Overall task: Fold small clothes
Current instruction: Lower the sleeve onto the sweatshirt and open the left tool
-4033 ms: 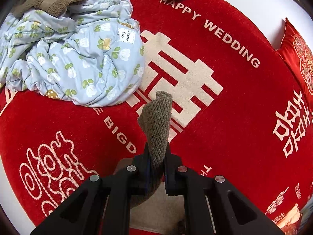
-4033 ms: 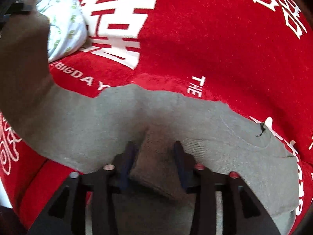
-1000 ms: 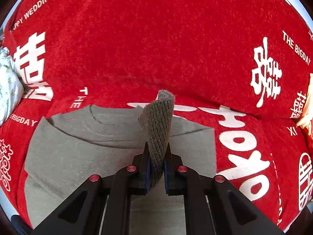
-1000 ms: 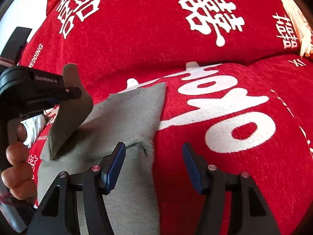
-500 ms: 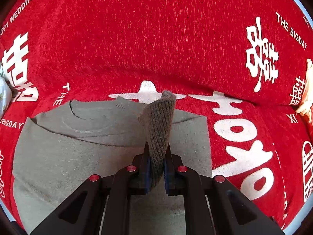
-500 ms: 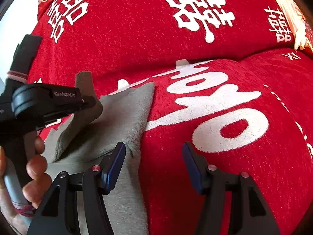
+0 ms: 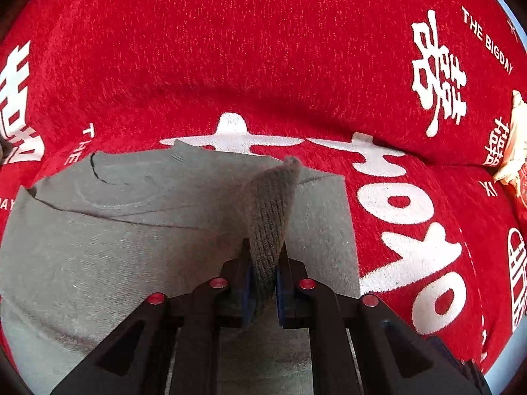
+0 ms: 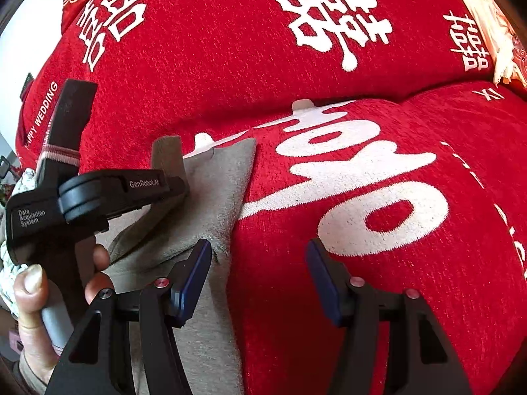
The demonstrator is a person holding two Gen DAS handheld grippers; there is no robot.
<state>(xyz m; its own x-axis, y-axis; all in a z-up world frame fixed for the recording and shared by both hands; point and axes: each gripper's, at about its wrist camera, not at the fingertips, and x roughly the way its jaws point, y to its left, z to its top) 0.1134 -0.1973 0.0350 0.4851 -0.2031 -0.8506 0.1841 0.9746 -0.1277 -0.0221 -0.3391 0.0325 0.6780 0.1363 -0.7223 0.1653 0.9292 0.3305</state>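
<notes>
A grey-brown knitted sweater (image 7: pixel 125 230) lies spread on the red wedding blanket (image 7: pixel 263 49). My left gripper (image 7: pixel 263 276) is shut on the ribbed sleeve cuff (image 7: pixel 273 204), which sticks up between its pads and hangs just over the sweater's body. In the right wrist view the same left gripper (image 8: pixel 174 186) holds the cuff (image 8: pixel 166 154) low over the sweater (image 8: pixel 217 191), with a hand (image 8: pixel 33 293) on its handle. My right gripper (image 8: pixel 260 276) stands open above the sweater's right edge and the blanket, with nothing between its fingers.
The red blanket (image 8: pixel 362 49) carries white characters and lettering and rises in a fold behind the sweater. A cream tasselled thing (image 7: pixel 513 151) lies at the right edge, also in the right wrist view as a cream tasselled thing (image 8: pixel 490 26). A floral cloth (image 8: pixel 19 177) peeks out at far left.
My left gripper has sunk toward the sweater with the sleeve cuff still in it, so the sweater fills more of its view. The right gripper has stayed put and open.
</notes>
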